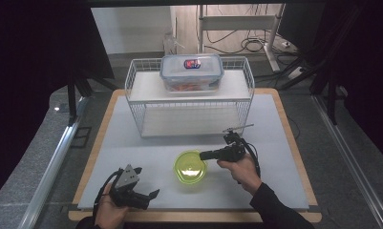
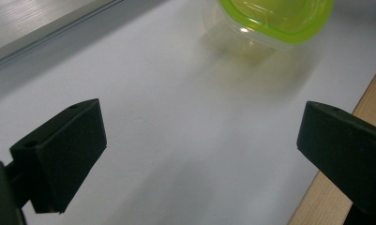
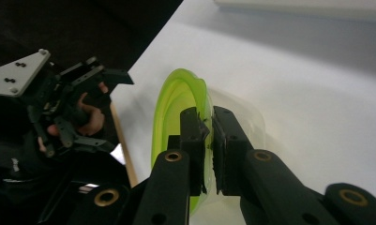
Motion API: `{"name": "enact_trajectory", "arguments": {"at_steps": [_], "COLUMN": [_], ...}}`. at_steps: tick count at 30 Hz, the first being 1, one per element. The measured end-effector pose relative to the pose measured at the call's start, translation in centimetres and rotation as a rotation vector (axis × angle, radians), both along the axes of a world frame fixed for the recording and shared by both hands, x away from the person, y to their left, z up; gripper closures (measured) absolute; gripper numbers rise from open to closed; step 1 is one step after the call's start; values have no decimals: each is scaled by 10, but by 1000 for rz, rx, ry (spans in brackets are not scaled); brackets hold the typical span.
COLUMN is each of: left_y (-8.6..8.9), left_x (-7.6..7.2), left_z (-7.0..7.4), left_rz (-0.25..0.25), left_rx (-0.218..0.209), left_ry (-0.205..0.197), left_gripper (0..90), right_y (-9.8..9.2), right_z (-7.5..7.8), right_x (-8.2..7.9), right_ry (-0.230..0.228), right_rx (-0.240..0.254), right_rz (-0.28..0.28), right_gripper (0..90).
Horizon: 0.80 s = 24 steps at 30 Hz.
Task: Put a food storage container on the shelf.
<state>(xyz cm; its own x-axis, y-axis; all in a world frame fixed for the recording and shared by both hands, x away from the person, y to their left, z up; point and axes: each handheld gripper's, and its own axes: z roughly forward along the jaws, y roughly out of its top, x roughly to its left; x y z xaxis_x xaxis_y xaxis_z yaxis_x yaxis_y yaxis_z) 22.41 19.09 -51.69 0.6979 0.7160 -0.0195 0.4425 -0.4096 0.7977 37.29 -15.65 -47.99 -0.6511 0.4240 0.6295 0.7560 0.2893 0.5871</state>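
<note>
The right gripper (image 3: pixel 208 136) clamps the green container (image 1: pixel 190 167) rim, mid-tabletop near the front edge. The left gripper (image 1: pixel 148 194) rests wide open at the front-left corner.

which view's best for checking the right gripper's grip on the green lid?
Right gripper view: the right gripper has its jaws pinched on the green lid rim, seen close up. The high view shows the lid whole but the contact is tiny. The left gripper view catches only the lid's edge.

the green container (image 1: pixel 190 167) is looking like glossy see-through plastic, the table (image 1: pixel 132 152) mat is showing matt and smooth with a wood edge, the rack (image 1: pixel 189 98) is looking like white-coated wire.
</note>
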Motion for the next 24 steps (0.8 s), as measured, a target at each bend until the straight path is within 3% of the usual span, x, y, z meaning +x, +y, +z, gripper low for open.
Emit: {"name": "enact_trajectory", "arguments": {"at_steps": [24], "left_y": [0], "left_x": [0], "left_z": [0], "left_rz": [0], "left_rx": [0], "left_ry": [1], "left_gripper": [18], "right_y": [-18], "right_z": [31], "right_x": [6], "right_ry": [-32], "right_rx": [111], "right_rz": [-53], "right_gripper": [844]}}
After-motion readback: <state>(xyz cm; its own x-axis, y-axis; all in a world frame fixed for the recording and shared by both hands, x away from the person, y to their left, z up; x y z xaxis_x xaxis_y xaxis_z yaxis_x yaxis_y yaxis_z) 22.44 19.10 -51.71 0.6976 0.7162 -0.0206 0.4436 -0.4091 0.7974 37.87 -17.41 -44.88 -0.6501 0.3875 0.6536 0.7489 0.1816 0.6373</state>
